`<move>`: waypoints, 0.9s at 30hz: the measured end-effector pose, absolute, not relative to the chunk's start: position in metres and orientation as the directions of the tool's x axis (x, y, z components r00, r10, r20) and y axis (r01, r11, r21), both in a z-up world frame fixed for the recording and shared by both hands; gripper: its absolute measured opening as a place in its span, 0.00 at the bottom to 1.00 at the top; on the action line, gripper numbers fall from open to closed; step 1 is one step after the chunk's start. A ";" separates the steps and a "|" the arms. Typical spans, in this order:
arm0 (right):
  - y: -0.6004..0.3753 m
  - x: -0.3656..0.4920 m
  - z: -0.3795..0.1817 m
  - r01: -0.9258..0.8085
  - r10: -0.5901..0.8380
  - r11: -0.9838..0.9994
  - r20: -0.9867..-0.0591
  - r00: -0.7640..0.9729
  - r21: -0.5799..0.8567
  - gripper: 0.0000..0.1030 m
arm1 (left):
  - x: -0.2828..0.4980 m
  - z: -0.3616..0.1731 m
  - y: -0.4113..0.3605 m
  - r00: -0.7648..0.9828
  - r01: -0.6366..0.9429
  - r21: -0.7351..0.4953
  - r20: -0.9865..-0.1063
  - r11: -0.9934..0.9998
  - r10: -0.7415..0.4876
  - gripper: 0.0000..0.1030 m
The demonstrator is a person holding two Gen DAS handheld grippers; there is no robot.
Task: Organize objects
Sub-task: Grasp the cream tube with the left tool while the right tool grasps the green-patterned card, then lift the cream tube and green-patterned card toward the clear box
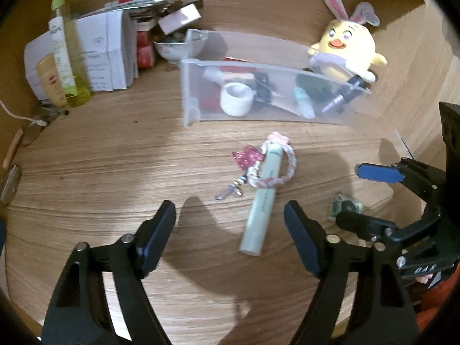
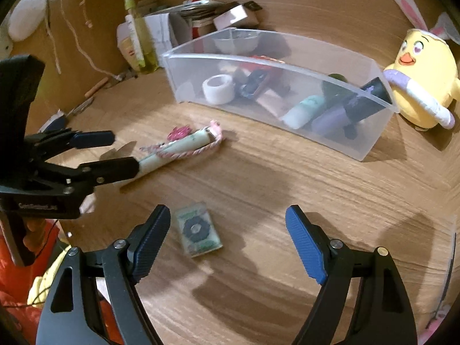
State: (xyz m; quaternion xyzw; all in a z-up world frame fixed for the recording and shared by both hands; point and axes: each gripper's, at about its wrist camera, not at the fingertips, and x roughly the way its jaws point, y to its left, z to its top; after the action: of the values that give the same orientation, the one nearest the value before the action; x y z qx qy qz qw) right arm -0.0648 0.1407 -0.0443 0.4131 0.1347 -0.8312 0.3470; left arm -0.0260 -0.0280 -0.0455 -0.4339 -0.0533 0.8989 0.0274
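While tilted downward, both tools (image 1: 230,230) (image 2: 227,238) agape.

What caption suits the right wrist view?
Open right gripper above a small packet, clear bin beyond.

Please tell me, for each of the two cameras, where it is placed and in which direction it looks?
Left wrist: sits on the left tongs, looking down at the pale green tube on the wooden table; right tongs at right edge.
Right wrist: sits on the right tongs, looking down at the small green packet; left tongs at left.
Shared: tube, packet, clear plastic bin, yellow chick plush.
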 end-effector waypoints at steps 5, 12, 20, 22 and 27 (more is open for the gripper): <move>0.136 -0.058 -0.045 0.709 -0.461 -0.704 -0.783 -0.417 0.037 0.50 | -0.029 -0.051 -0.019 -0.615 -0.028 -0.100 -0.782 -0.995 0.095 0.51; 0.136 -0.057 -0.046 0.706 -0.461 -0.708 -0.780 -0.423 0.035 0.24 | -0.035 -0.052 -0.014 -0.619 -0.059 -0.117 -0.775 -0.991 0.129 0.33; 0.142 -0.064 -0.046 0.676 -0.462 -0.735 -0.772 -0.436 0.059 0.22 | -0.040 -0.053 -0.003 -0.618 -0.086 -0.115 -0.773 -0.990 0.143 0.15; 0.144 -0.065 -0.046 0.670 -0.463 -0.740 -0.771 -0.438 0.063 0.22 | -0.036 -0.053 -0.002 -0.618 -0.083 -0.105 -0.774 -0.991 0.134 0.15; 0.149 -0.068 -0.045 0.659 -0.467 -0.748 -0.764 -0.445 0.074 0.22 | -0.021 -0.052 -0.008 -0.610 -0.067 -0.115 -0.782 -0.991 0.132 0.15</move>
State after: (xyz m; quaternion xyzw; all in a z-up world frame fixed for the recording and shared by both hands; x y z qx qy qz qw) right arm -0.0681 0.1486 -0.0454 0.4071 0.1182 -0.8416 0.3346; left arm -0.0205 -0.0079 -0.0519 -0.4383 -0.0370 0.8964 0.0555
